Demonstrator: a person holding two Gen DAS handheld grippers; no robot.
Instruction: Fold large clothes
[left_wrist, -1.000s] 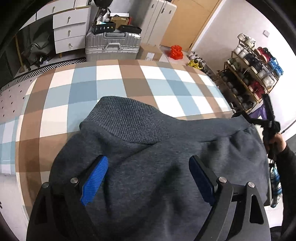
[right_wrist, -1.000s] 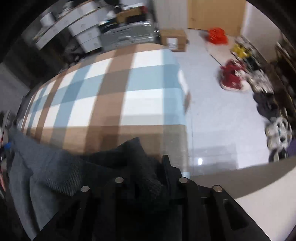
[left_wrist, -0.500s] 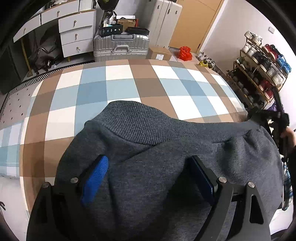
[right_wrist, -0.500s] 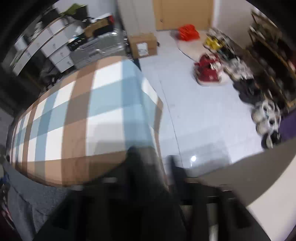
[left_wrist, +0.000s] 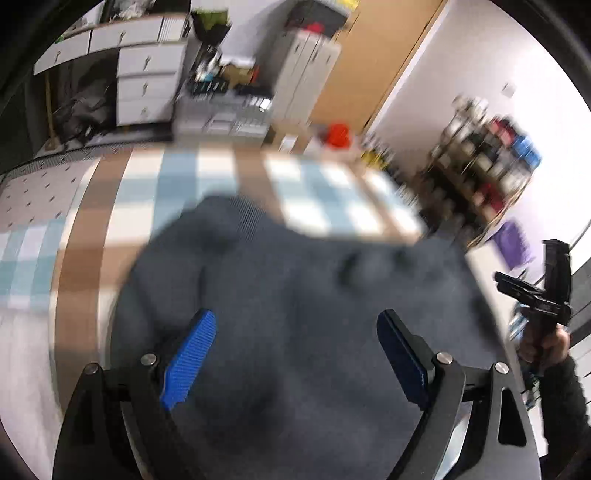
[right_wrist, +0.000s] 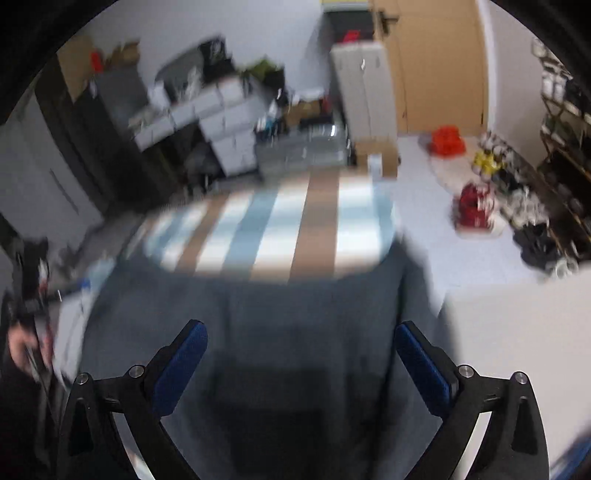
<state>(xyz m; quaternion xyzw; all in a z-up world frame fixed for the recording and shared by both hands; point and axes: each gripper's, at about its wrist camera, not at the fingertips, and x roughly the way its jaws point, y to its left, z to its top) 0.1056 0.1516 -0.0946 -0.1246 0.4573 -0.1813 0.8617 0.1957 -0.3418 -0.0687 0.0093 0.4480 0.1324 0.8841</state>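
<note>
A dark grey sweatshirt (left_wrist: 303, 280) lies spread over the near part of a table covered in a blue, brown and white checked cloth (left_wrist: 177, 173). My left gripper (left_wrist: 295, 350) hovers above the sweatshirt, open, its blue pads wide apart with only the fabric below them. The right wrist view shows the same sweatshirt (right_wrist: 258, 306) on the checked cloth (right_wrist: 295, 225). My right gripper (right_wrist: 303, 365) is above it, its jaws opening wide, nothing pressed between the pads. In the left wrist view the right gripper (left_wrist: 546, 291) is at the right edge, held in a hand. Both views are blurred.
Behind the table stand a silver suitcase (left_wrist: 225, 114), white drawers (left_wrist: 144, 85) and a tall white cabinet (left_wrist: 303, 74). A shoe rack (left_wrist: 487, 155) fills the right wall. A red item (right_wrist: 447, 140), a cardboard box (right_wrist: 376, 155) and shoes (right_wrist: 476, 206) lie on the pale floor.
My right gripper, which was shut on a bunched edge of the sweatshirt, has let go and opened wide, drawing back. The left gripper has pulled back too, staying open. The sweatshirt now lies flatter.
</note>
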